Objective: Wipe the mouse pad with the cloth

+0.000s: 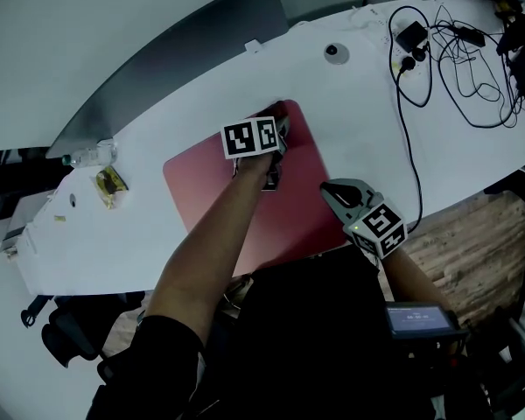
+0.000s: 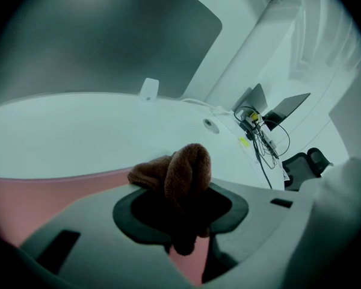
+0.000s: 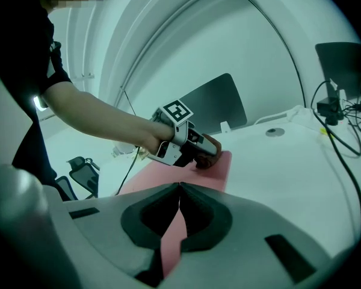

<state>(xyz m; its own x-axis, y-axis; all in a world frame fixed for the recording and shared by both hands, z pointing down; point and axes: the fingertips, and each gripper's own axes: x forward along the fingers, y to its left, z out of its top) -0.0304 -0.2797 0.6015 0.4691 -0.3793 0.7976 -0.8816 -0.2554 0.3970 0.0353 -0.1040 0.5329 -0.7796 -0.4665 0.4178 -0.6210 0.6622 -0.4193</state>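
A red mouse pad [image 1: 214,191] lies in the middle of the white table [image 1: 359,112]. My left gripper [image 1: 278,122] is over the pad's far corner, shut on a bunched brown cloth [image 2: 182,172] that presses down on the pad [image 2: 42,200]. The right gripper view shows the cloth [image 3: 209,154] under the left gripper [image 3: 195,149], at the far end of the pad [image 3: 213,172]. My right gripper [image 1: 330,187] hovers at the pad's right edge. Its jaws are shut on nothing [image 3: 179,192].
Tangled black cables and a power adaptor [image 1: 413,38] cover the table's far right. A round grommet [image 1: 335,53] sits beyond the pad. A plastic bottle [image 1: 92,154] and a wrapper [image 1: 111,186] lie at the left end. A dark curved panel [image 1: 175,59] stands behind the table.
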